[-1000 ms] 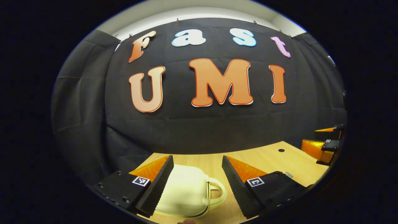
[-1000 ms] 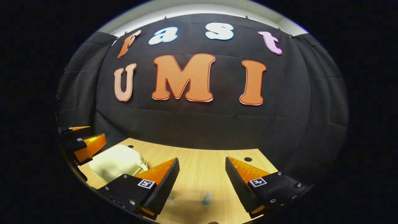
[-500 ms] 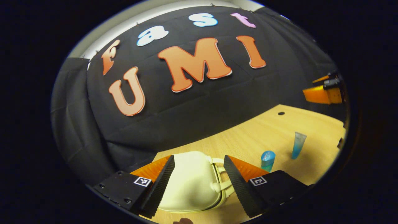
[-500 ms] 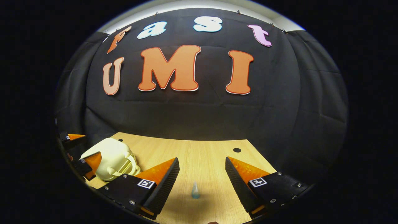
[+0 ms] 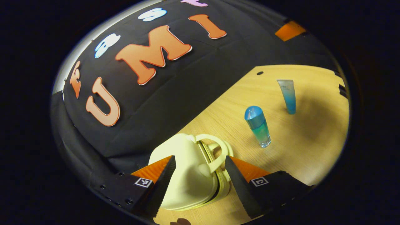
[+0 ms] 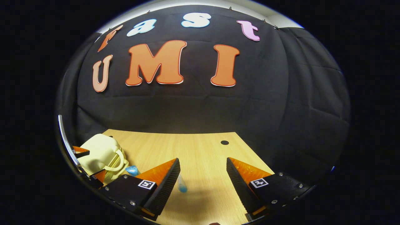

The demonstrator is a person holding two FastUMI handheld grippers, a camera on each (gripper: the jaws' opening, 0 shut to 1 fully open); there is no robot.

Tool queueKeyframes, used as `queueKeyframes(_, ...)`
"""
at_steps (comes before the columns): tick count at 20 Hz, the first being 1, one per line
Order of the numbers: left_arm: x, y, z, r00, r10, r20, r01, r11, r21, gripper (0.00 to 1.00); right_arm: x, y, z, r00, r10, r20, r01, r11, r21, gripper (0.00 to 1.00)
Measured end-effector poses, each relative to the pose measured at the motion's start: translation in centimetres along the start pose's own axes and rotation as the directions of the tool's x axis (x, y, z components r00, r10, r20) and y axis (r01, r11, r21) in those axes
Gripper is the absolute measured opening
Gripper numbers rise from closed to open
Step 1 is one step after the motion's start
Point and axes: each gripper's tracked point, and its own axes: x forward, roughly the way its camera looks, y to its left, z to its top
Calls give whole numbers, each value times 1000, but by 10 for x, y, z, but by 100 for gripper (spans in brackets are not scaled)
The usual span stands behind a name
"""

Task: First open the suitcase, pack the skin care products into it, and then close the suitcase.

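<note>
The small cream-coloured hard-shell suitcase (image 5: pixel 187 175), closed and lying on the pale wooden table (image 5: pixel 312 137), sits between the wide-spread fingers of the left gripper (image 5: pixel 198 184), neither pad visibly pressing it. At two o'clock from the case stand a round-capped blue bottle (image 5: pixel 257 126) and, farther off, a blue squeeze tube (image 5: pixel 288 96). The right gripper (image 6: pixel 203 184) hangs wide and empty over the table; if the left fingers close across the smooth rounded shell, the case may skid toward the bottle and topple it.

blue tube (image 6: pixel 182 186) half hidden behind right tool's finger, bottle (image 6: pixel 132 170) mostly hidden
</note>
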Motion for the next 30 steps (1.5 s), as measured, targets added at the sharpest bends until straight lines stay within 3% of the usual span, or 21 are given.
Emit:
queueKeyframes(5, 20, -19, -14, 998, -3, -58, 12, 989, 148, 98, -9, -31, -17, 997, -67, -40, 68, 998, 17, 95)
queueKeyframes(11, 48, -20, -20, 993, 5, -119, 20, 978, 207, 98, -14, -57, -27, 989, -127, -71, 130, 991, 32, 95)
queueKeyframes(22, 73, -25, -13, 988, 13, -152, 32, 956, 292, 95, -13, -62, -29, 985, -150, -85, 154, 988, 35, 95)
queueKeyframes(25, 75, -39, -19, 982, -15, -188, 71, 952, 297, 77, -13, -64, -28, 983, -159, -88, 162, 986, 36, 95)
queueKeyframes(28, 78, -47, -19, 977, -42, -210, 116, 928, 353, 28, -14, -65, -28, 983, -164, -85, 167, 986, 27, 95)
queueKeyframes(29, 78, -48, -16, 977, -54, -207, 128, 923, 364, 28, -13, -63, -27, 983, -160, -84, 163, 986, 26, 95)
queueKeyframes(30, 76, -46, -13, 979, -49, -197, 120, 921, 369, 21, -12, -60, -27, 985, -153, -85, 155, 987, 29, 95)
